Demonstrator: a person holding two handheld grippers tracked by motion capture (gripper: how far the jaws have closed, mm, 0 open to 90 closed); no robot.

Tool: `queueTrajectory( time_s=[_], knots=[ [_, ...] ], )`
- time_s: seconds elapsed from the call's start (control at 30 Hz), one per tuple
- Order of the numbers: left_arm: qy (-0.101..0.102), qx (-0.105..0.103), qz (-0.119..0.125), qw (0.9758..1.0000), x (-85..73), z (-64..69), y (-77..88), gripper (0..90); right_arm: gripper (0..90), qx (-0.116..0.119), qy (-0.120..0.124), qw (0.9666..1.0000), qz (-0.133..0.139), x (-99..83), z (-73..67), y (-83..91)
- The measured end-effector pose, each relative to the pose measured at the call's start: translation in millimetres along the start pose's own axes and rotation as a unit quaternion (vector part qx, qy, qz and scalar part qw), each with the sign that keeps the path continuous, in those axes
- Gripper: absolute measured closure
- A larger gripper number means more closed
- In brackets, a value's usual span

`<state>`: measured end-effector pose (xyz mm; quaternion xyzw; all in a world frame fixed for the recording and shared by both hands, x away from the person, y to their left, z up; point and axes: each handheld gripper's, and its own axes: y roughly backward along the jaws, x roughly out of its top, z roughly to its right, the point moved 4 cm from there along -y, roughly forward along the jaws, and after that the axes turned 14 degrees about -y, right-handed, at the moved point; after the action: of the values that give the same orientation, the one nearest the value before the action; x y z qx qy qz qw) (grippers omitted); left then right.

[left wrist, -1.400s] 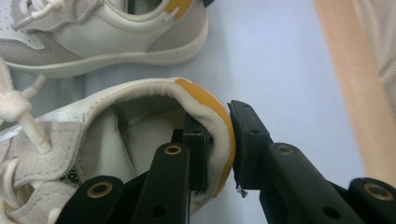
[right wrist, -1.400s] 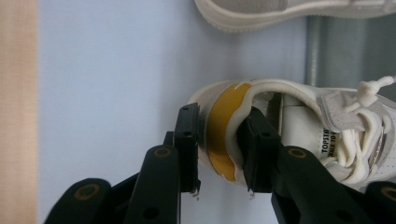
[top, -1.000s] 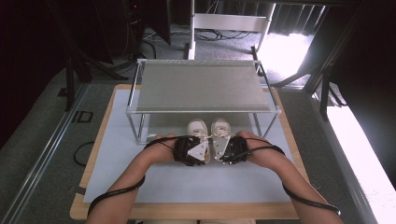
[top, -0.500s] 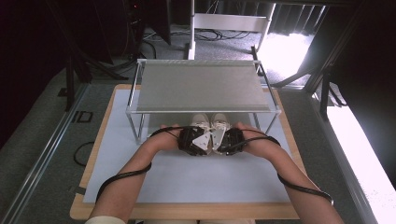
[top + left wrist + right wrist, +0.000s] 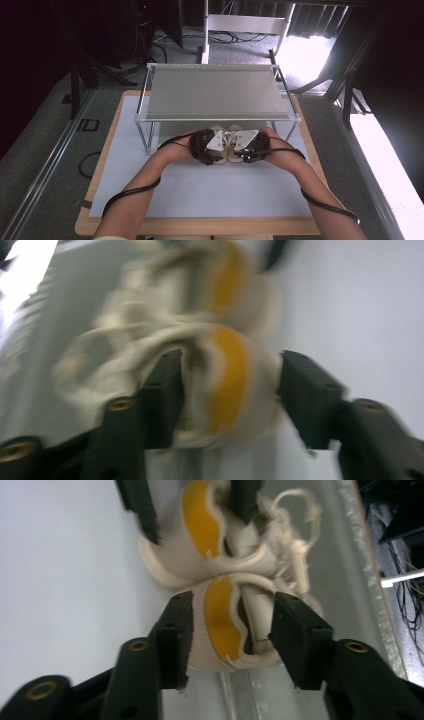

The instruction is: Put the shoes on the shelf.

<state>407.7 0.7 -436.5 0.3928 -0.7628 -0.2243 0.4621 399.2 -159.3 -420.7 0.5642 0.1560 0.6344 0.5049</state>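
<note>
Here, nearest you, your forearms reach across the white mat (image 5: pixel 200 190) on the wooden table (image 5: pixel 82 227), cables trailing back from each wrist. Your left gripper (image 5: pixel 206 146) and right gripper (image 5: pixel 252 146) sit side by side at the front edge of the metal rack (image 5: pixel 215 92), each on one cream shoe (image 5: pixel 225 625) of a pair with yellow insoles.

In the right gripper view, the jaws straddle the heel of the nearer shoe, one outside the wall, one inside the opening; whether they press it or stand just spread around it, I cannot tell. The left gripper view is blurred, but its jaws stand the same way on the other shoe (image 5: pixel 220 390).

Beyond, the toes and laces already lie under the shelf. It looks as though you are sliding the pair in; keep both heels level and together, low enough to clear the front rail.
</note>
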Motion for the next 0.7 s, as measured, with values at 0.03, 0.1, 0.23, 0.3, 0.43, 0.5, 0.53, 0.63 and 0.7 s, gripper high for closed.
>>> queueTrajectory(
  time_s=[0.03, 0.1, 0.23, 0.3, 0.43, 0.5, 0.53, 0.63, 0.7],
  knots=[
    [0.031, 0.012, 0.006, 0.9994, 2.4, -1.7, 4.5, 41.6, 52.0, 0.003, -0.018, 0.9997, 0.015, -1.1, 0.6, 3.4],
    [0.073, 0.031, 0.008, 0.9969, 5.2, -2.4, 11.7, 41.6, 51.9, -0.012, -0.06, 0.9975, 0.036, -4.4, 1.3, 9.1],
    [0.105, 0.034, 0.0, 0.9938, 6.8, 8.0, 17.2, 41.7, 51.4, -0.031, -0.115, 0.9905, 0.068, -15.1, -5.1, 16.1],
    [0.113, 0.037, -0.009, 0.9929, 7.4, 15.3, 18.4, 41.5, 51.0, -0.039, -0.139, 0.9864, 0.079, -20.9, -10.0, 18.4],
    [0.147, 0.049, -0.021, 0.9878, 7.4, 27.8, 20.7, 41.8, 56.6, -0.044, -0.179, 0.9784, 0.094, -32.1, -21.8, 21.1],
    [0.169, 0.054, -0.027, 0.9837, 6.9, 33.1, 22.5, 41.9, 56.3, -0.044, -0.194, 0.9748, 0.102, -37.7, -28.9, 21.8],
    [0.178, 0.055, -0.028, 0.9821, 6.8, 36.2, 23.3, 42.6, 57.7, -0.046, -0.197, 0.974, 0.103, -39.4, -31.0, 22.1],
    [0.196, 0.057, -0.037, 0.9783, 6.4, 47.6, 22.7, 43.4, 60.3, -0.053, -0.215, 0.9684, 0.114, -46.1, -39.2, 23.3],
    [0.204, 0.058, -0.038, 0.9765, 6.0, 55.1, 20.9, 43.4, 59.3, -0.052, -0.231, 0.9646, 0.117, -49.7, -41.8, 22.8]
  ],
)
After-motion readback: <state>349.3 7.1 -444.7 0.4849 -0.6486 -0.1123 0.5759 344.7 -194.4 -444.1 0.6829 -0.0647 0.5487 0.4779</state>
